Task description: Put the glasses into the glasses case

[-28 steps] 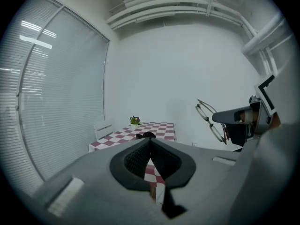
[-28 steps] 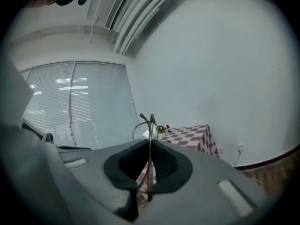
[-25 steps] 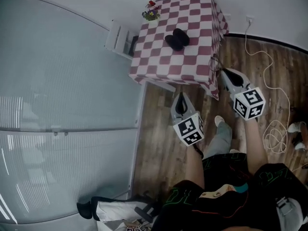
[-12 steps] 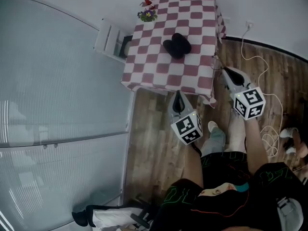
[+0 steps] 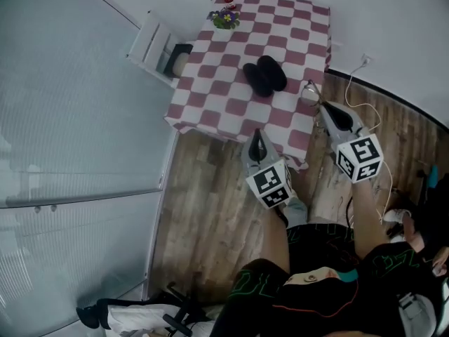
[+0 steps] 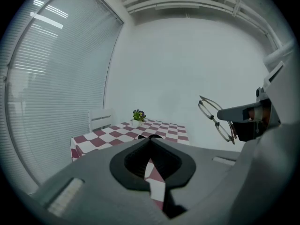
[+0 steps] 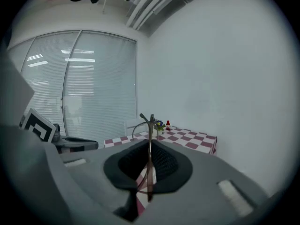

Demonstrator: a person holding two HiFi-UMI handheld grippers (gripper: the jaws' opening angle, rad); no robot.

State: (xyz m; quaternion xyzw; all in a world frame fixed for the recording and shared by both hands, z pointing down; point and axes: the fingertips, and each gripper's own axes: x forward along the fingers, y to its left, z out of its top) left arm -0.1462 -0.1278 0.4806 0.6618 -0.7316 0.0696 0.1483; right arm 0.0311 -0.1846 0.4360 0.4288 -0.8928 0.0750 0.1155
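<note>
red-checked tablecloth [image 5: 210, 98] under black glasses case [image 5: 264, 74], flowerpot [image 5: 224, 18]; glasses [image 7: 149, 125] in right gripper [image 5: 324, 109]

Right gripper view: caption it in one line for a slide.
Right gripper shut on the glasses, red-checked table ahead, left gripper at the left.

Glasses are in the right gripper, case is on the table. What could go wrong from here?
1. The right gripper pinches the glasses only by a thin part of the frame; they could twist or slip on a bump.
2. The glasses case lies loose on the cloth-covered table, and the left gripper is shut, away from it; it may slide.
</note>
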